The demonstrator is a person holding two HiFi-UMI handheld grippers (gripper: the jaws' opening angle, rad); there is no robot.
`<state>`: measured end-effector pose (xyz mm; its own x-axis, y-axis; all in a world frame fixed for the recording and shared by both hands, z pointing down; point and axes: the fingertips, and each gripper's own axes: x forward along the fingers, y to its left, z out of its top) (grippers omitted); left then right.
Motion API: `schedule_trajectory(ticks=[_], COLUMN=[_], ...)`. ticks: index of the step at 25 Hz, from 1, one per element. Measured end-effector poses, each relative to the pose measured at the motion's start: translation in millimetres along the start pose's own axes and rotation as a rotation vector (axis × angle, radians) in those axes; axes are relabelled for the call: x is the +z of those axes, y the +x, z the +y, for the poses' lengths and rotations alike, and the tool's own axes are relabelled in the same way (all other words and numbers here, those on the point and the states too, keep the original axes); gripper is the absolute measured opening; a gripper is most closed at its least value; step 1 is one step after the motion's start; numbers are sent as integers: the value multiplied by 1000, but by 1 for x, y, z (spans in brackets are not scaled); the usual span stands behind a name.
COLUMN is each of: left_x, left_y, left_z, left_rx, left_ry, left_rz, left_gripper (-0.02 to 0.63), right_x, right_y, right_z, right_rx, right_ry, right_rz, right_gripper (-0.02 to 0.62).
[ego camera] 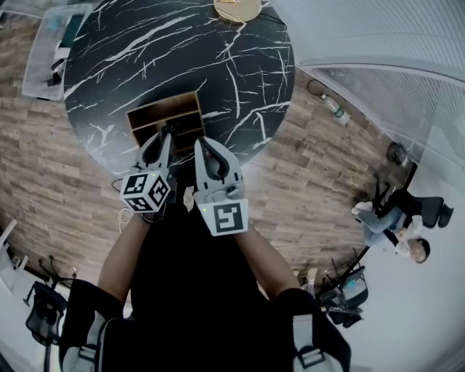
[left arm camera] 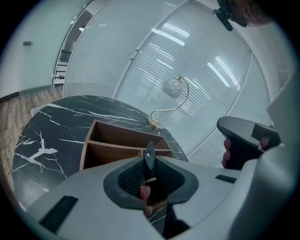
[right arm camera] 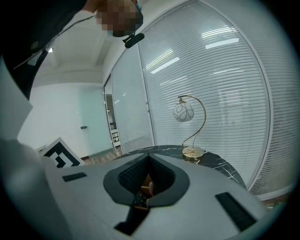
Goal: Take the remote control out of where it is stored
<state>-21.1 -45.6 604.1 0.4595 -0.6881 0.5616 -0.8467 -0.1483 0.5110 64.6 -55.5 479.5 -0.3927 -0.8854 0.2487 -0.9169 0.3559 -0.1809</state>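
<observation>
Over a black marble counter [ego camera: 240,65], pinching the slim remote control [left arm camera: 149,155] in the left claw [ego camera: 166,136], right claw [right arm camera: 149,158] closed (tips together); lift straight up, clear of the organizer [left arm camera: 117,137].

Your left gripper [ego camera: 166,136] and right gripper [ego camera: 205,145] crowd side by side at the wooden organizer's [ego camera: 166,109] near wall, with a narrow gap between them, and the remote control [left arm camera: 149,159] fills your left jaws. Dividers cut the organizer into narrow compartments. Beyond it the marble table [ego camera: 218,58] lies open as far as the lamp [ego camera: 237,9] at its far edge.
</observation>
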Motion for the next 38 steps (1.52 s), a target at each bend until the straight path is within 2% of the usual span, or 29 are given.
schedule_trajectory(ticks=[38], left_x=[32], left_y=[-61], left_z=[-6], left_rx=[-25], left_ry=[60], left_rz=[-101], left_gripper=[72], right_x=[23], right_y=[-22], right_z=[40], right_rx=[10], right_ry=[-46], right_rz=[-74], right_gripper=[2])
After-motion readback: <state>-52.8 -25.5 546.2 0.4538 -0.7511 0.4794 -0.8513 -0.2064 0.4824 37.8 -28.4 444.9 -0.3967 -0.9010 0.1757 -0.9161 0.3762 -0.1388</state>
